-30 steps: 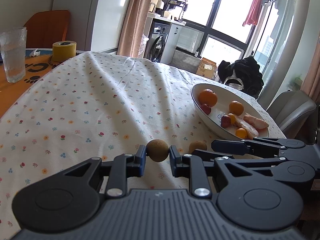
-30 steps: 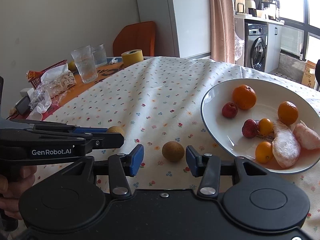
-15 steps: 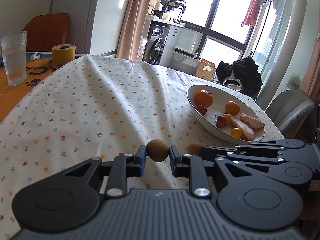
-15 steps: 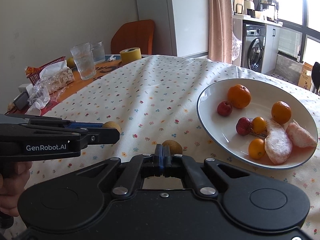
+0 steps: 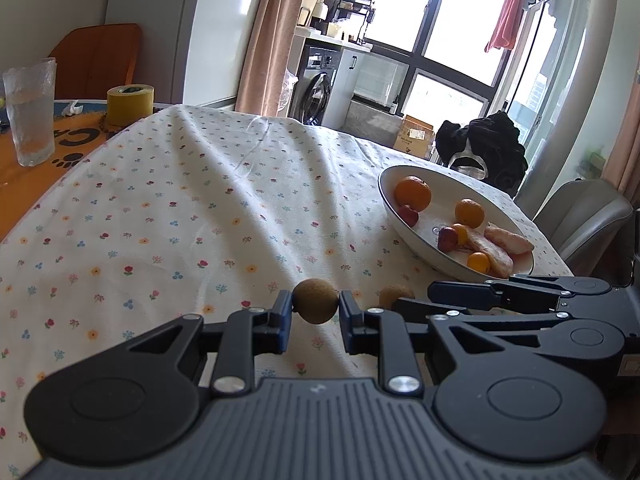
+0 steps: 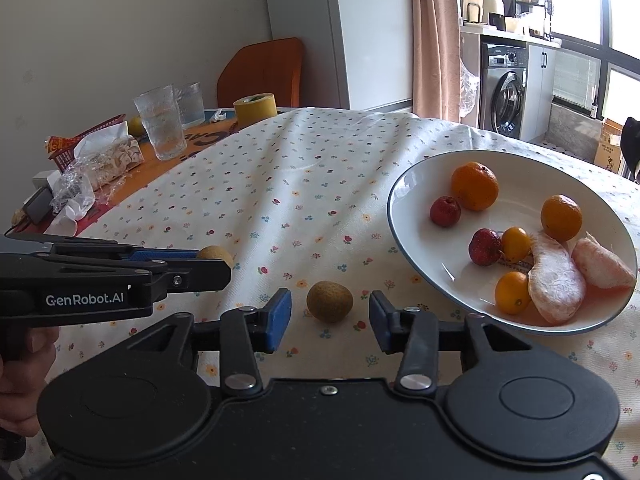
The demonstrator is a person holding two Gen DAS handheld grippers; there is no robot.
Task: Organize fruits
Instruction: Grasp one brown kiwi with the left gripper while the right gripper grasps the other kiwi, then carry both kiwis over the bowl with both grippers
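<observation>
- since half a second ago the right gripper (image 6: 330, 316) has reopened; its jaws stand wide, either side of the brown fruit (image 6: 329, 301) lying on the tablecloth (image 6: 280, 200).
- plate (image 6: 404, 216), far right, already holds oranges and small fruits.
- left gripper (image 5: 315, 314) stays clamped on the second brown fruit (image 5: 315, 306), near left.
- judgement: two fruits remain unplated.

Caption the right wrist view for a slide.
Open right hand-held gripper lined up on a brown fruit beside the fruit plate.
</observation>
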